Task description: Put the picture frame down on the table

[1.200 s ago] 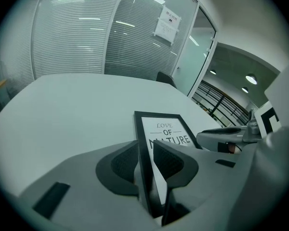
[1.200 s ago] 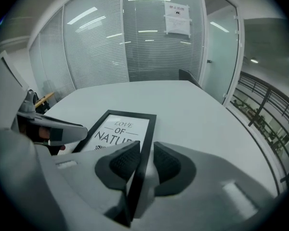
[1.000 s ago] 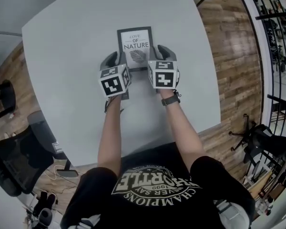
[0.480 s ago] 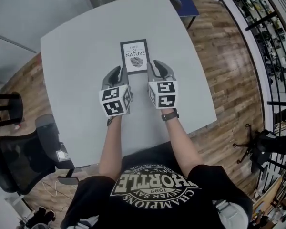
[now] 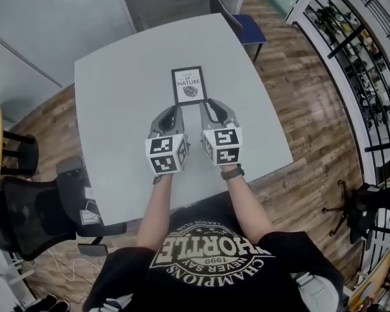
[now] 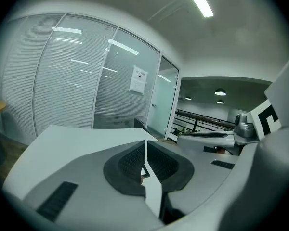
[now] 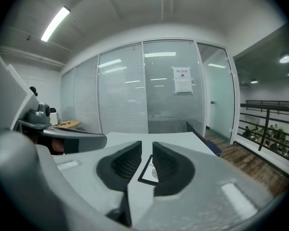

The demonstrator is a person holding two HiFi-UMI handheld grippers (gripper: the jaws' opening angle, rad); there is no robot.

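Note:
The picture frame (image 5: 188,85), black-edged with a white leaf print, lies flat on the grey table (image 5: 117,96) past its middle. Nothing holds it. Both grippers hover side by side just on the near side of it, apart from it. My left gripper (image 5: 171,118) has its jaws together with only a hairline slit and nothing in them (image 6: 145,146). On my right gripper (image 5: 214,112) the jaws stand a narrow gap apart and empty (image 7: 147,148). Through that gap the right gripper view shows the picture frame (image 7: 149,169) on the table ahead.
A blue chair (image 5: 247,26) stands at the table's far right corner. A black office chair (image 5: 26,216) sits near the left front corner, and a dark stool (image 5: 18,153) beyond it. A glass partition with blinds (image 7: 135,93) runs behind the table. A railing (image 5: 351,51) lines the right side.
Both grippers have drawn back from the picture frame's sides toward the person. The frame stays flat on the table, and the head view has pulled up and away.

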